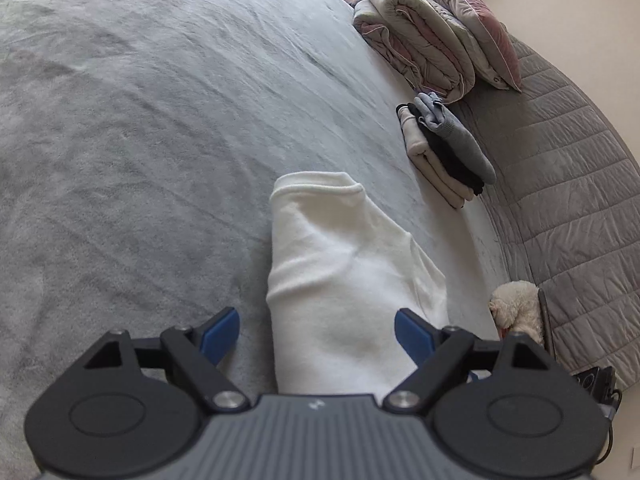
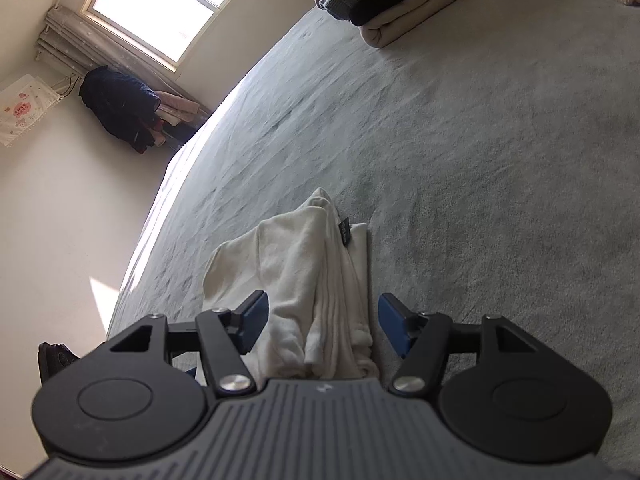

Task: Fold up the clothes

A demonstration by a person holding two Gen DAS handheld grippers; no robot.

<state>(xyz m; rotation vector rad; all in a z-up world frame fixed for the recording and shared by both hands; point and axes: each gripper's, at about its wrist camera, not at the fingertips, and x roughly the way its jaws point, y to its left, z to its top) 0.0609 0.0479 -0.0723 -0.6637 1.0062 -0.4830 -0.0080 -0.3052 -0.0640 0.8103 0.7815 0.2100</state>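
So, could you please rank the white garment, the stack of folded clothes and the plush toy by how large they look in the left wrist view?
1. white garment, though it lies nearest the camera
2. stack of folded clothes
3. plush toy, partly hidden

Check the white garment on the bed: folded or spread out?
Folded: the white garment lies as a narrow, layered bundle on the bed, stacked edges visible from the right wrist.

Folded garment (image 1: pixel 340 280) on bed (image 1: pixel 140 140); clothes stack (image 1: pixel 444 152) beyond; rolled quilts (image 1: pixel 416 36) behind stack
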